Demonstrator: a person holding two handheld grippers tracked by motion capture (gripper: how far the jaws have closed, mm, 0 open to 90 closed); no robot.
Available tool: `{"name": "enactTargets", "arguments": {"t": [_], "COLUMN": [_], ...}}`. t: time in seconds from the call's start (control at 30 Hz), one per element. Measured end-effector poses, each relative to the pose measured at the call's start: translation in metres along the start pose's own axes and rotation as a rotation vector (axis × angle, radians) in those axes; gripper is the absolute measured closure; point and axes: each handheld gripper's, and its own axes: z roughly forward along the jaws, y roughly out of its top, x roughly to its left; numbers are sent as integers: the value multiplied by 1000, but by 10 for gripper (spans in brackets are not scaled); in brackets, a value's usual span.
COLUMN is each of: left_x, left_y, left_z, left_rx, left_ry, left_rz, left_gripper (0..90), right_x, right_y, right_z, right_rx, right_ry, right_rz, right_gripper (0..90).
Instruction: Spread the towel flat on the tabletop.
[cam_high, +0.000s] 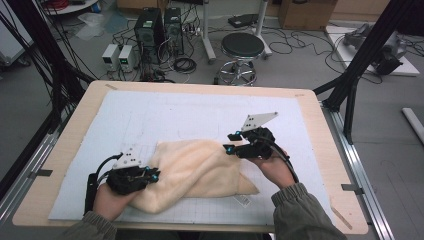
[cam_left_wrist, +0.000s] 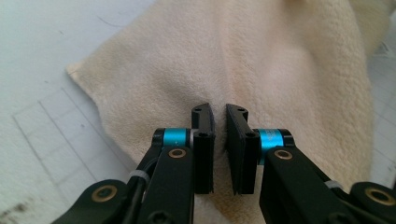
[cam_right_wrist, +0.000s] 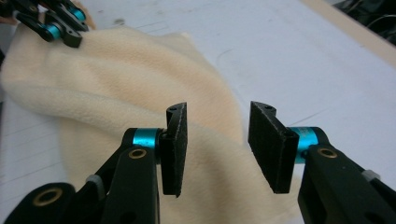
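**Cream towel bunched between my two grippers**

The cream-coloured fleecy towel (cam_high: 192, 172) lies crumpled on the near half of the white gridded mat (cam_high: 200, 115), slightly toward six o'clock from the mat's middle, with a small white label poking out at its near right corner. Its surface is heaped in soft folds, highest along the middle.

My left gripper (cam_high: 154, 175) sits at the towel's nine o'clock edge, resting on the cloth. In the left gripper view its black jaws stand almost together with only a slim gap, right over a ridge of the pile (cam_left_wrist: 261, 70); I cannot tell whether any cloth is pinched between them.

My right gripper (cam_high: 230, 142) hangs at the towel's two o'clock corner, jaws spread wide and holding nothing. In the right gripper view the towel (cam_right_wrist: 112, 88) lies under and beyond the jaws, and my left gripper (cam_right_wrist: 60, 28) shows at eleven o'clock.

The mat covers a pale wooden table (cam_high: 320, 130).
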Motion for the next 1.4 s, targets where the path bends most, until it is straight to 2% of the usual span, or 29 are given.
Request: {"name": "enactTargets", "arguments": {"t": [0.03, 0.13, 0.2, 0.23, 0.27, 0.33, 0.43, 0.47, 0.53, 0.63, 0.7, 0.77, 0.87, 0.93, 0.97, 1.0, 1.07, 1.13, 1.2, 1.23, 1.3, 1.4], "left_x": [-3, -12, -17, -18, -18, -16, -10, -6, -1, 9, 17, 24, 32, 36, 38, 38, 37, 35, 33, 32, 28, 20], "left_y": [-2, -5, -8, -9, -10, -10, -4, 1, 11, 27, 38, 45, 48, 47, 46, 43, 37, 29, 23, 21, 17, 13], "left_z": [-2, -10, -14, -15, -16, -18, -22, -25, -30, -32, -26, -16, 4, 18, 24, 30, 39, 43, 41, 37, 30, 17], "left_rx": [-2, 8, 23, 27, 24, 20, 1, -15, -44, -86, -93, -97, -71, -21, 4, 33, 94, 105, 89, 73, 61, 55], "left_ry": [-9, -23, -30, -30, -35, -45, -54, -55, -46, -32, -41, -38, -43, -45, -56, -69, -89, -97, -99, -98, -93, -106], "left_rz": [-2, 16, 41, 43, 41, 38, 33, 35, 46, 76, 95, 96, 83, 78, 77, 67, 73, 71, 57, 55, 61, 83], "left_gripper": [812, 820, 821, 820, 818, 798, 703, 679, 629, 561, 508, 482, 478, 492, 537, 537, 608, 690, 756, 788, 820, 832], "right_x": [2, 7, 9, 11, 15, 18, 20, 20, 19, 14, 10, 6, 0, -2, -5, -5, -6, -5, -1, 1, 10, 20], "right_y": [-3, -16, -22, -26, -30, -37, -45, -46, -43, -30, -20, -9, 4, 8, 5, 5, -2, -10, -19, -22, -32, -46], "right_z": [2, 13, 23, 25, 27, 30, 27, 25, 15, 2, -3, 1, 17, 30, 44, 44, 50, 50, 44, 42, 34, 27], "right_rx": [14, 68, 162, 174, 156, 181, 194, 190, 146, 62, 8, -27, -32, 1, 64, 64, 134, 156, 166, 193, 176, 202], "right_ry": [19, 27, 56, 57, 58, 83, 125, 130, 137, 102, 81, 82, 84, 84, 91, 91, 107, 123, 135, 140, 127, 144], "right_rz": [3, 5, 46, 38, 26, 31, 40, 40, 43, 20, 5, 3, 10, 15, 19, 19, 41, 57, 77, 81, 61, 62], "right_gripper": [573, 570, 537, 543, 558, 595, 632, 629, 625, 593, 553, 533, 527, 556, 596, 596, 638, 654, 663, 663, 686, 692]}}
